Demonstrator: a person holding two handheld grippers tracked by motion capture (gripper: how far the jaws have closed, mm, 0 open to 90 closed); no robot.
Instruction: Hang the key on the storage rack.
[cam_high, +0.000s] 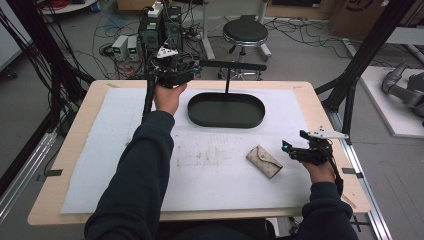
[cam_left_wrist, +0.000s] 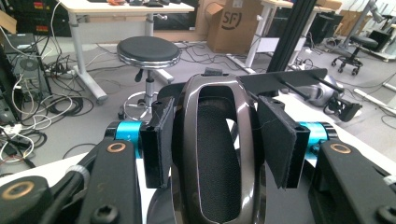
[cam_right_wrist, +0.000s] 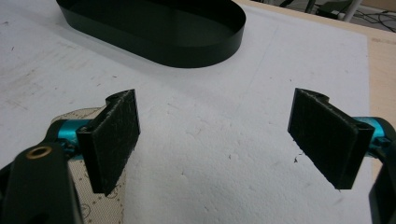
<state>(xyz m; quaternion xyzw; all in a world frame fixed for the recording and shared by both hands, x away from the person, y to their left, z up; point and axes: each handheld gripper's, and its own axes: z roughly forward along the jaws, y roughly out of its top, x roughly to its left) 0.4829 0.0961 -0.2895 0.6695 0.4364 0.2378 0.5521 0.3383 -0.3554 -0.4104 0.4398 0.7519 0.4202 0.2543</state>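
My left gripper (cam_high: 186, 67) is raised over the table's far edge, beside the top bar (cam_high: 235, 65) of a black stand. In the left gripper view my left gripper (cam_left_wrist: 217, 135) is shut on a dark brown glossy loop (cam_left_wrist: 185, 140) with black mesh inside, and the stand's bar (cam_left_wrist: 285, 79) lies just beyond it to the right. My right gripper (cam_high: 294, 141) rests low at the right side of the table, open and holding nothing. Its pads (cam_right_wrist: 114, 140) stand wide apart over the white mat. A beige pouch (cam_high: 264, 161) lies flat just left of it, its edge (cam_right_wrist: 100, 207) under the left jaw.
A black oval tray (cam_high: 226, 124) forms the stand's base at the far middle of the white mat (cam_high: 100, 165); its wall (cam_right_wrist: 187, 58) lies ahead of my right gripper. Beyond the table are a round stool (cam_high: 245, 32), cables and black frame posts (cam_high: 357, 65).
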